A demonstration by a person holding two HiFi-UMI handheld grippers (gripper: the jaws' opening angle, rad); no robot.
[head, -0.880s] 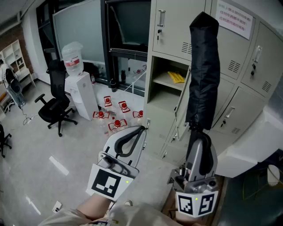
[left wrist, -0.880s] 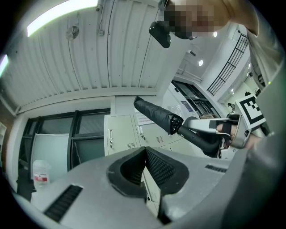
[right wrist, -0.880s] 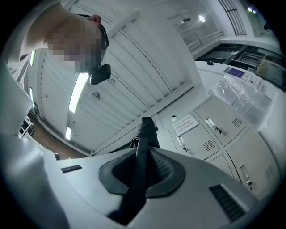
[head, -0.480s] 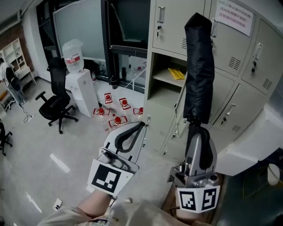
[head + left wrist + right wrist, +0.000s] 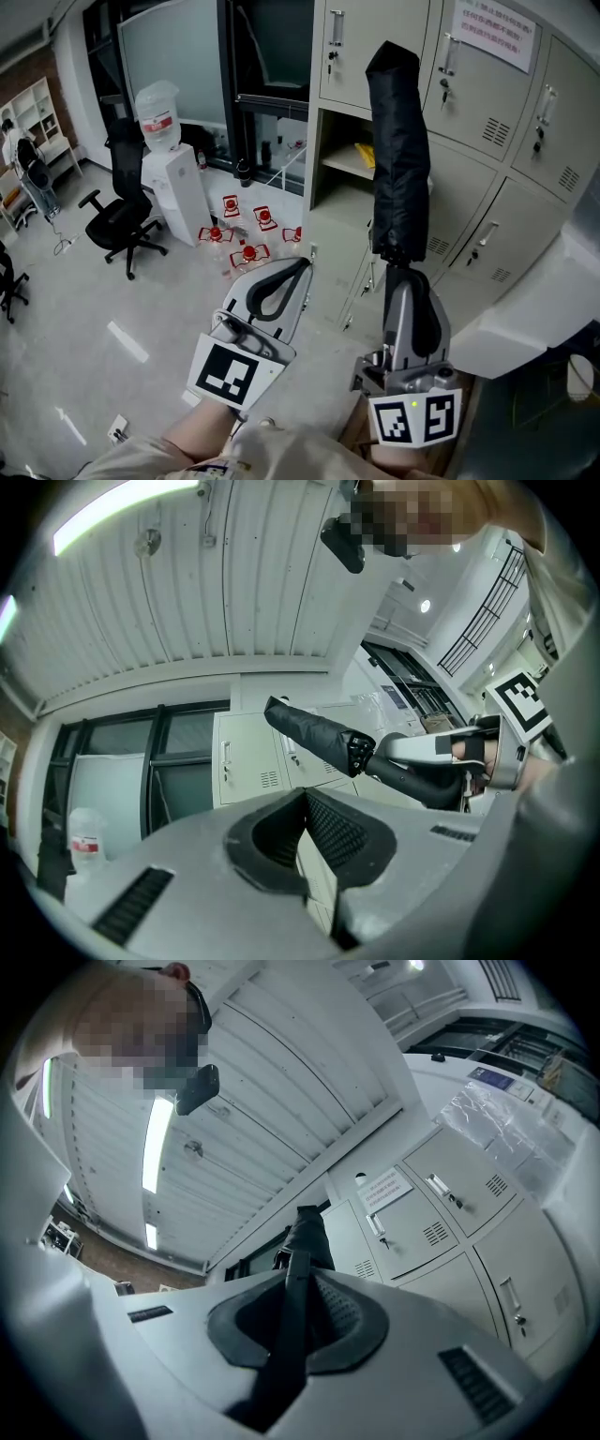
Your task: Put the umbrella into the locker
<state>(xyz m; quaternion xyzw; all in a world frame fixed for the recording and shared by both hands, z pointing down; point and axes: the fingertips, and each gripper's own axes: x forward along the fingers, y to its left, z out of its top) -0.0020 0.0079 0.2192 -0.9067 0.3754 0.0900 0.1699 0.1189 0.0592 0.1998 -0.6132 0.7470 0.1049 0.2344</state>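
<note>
A folded black umbrella (image 5: 398, 150) stands upright in the head view, held by its handle in my shut right gripper (image 5: 404, 270). Its top is in front of the grey locker bank, just right of the open compartment (image 5: 345, 192), which has a yellow item (image 5: 364, 155) on its shelf. In the right gripper view the umbrella's handle (image 5: 291, 1326) runs between the jaws and the canopy (image 5: 307, 1232) rises beyond them. My left gripper (image 5: 300, 267) is lower left of the umbrella, shut and holding nothing. From the left gripper view the umbrella (image 5: 309, 731) slants above its jaws.
Closed locker doors (image 5: 506, 103) carry a paper notice (image 5: 492, 33). A water dispenser (image 5: 171, 183), a black office chair (image 5: 117, 220) and several red-capped bottles (image 5: 246, 239) stand on the floor at the left. A white surface (image 5: 548, 300) sits at the right.
My right gripper has carried the umbrella to the left, toward the open compartment, keeping it upright. The left gripper has hardly moved.
</note>
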